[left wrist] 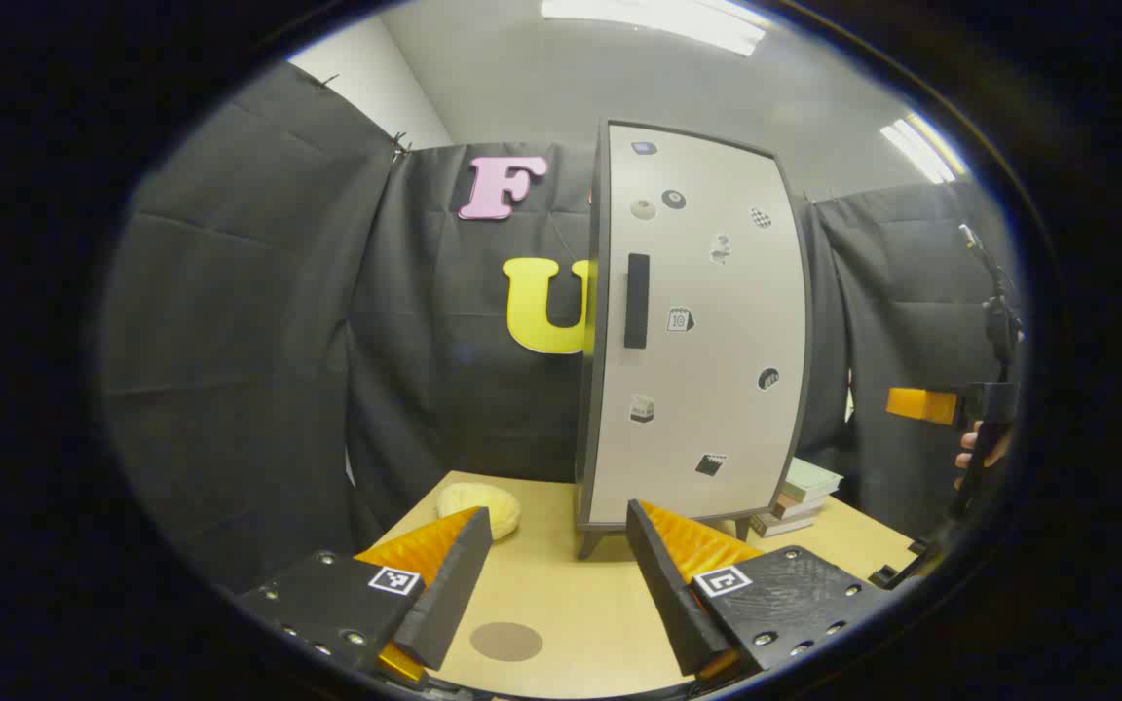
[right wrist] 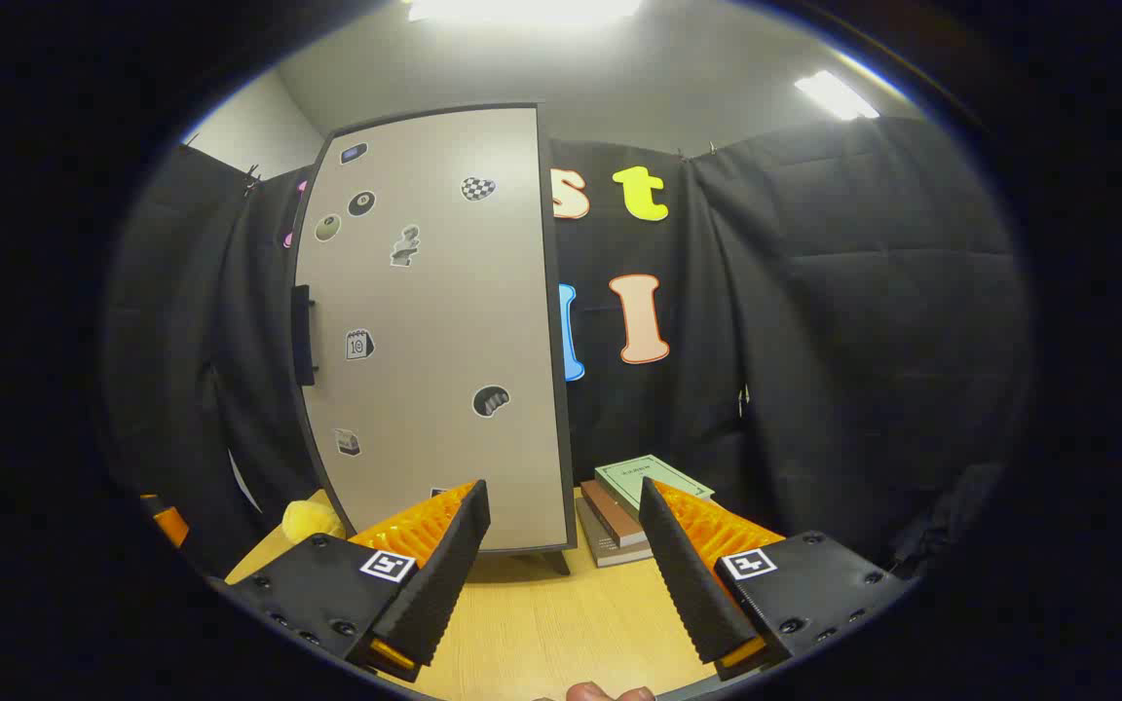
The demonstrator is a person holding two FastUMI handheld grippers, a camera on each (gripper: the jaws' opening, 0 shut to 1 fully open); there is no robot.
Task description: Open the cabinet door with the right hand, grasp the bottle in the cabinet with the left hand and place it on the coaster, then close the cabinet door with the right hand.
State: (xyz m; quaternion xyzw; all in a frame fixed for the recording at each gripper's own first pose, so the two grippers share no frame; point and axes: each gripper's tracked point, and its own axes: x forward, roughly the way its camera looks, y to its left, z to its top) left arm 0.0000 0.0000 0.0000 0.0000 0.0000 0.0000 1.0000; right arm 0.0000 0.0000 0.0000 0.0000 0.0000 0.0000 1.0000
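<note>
Cabinet (left wrist: pixel 707 331): stands upright on short dark legs on the wooden table (left wrist: pixel 561 594), its pale door shut and dotted with small stickers; the right gripper view shows the same door (right wrist: pixel 434 331) face-on.
Handle (left wrist: pixel 636 300): a dark vertical bar near the door's left edge, with nothing touching it.
Bottle: cannot be seen, the door being closed.
Coaster (left wrist: pixel 505 641): a round brown disc lying flat on the table, bare, between the left gripper's fingers in the left gripper view.
Left gripper (left wrist: pixel 559 545): jaws spread wide, holding nothing, above the table in front of the cabinet.
Right gripper (right wrist: pixel 564 531): jaws likewise wide apart and empty, facing the door; in the left gripper view it appears at the far right (left wrist: pixel 951 407), held by a hand (left wrist: pixel 975 458).
Books (right wrist: pixel 634 506): a small stack on the table just right of the cabinet.
Yellow object (left wrist: pixel 479 506): soft-looking, on the table left of the cabinet.
</note>
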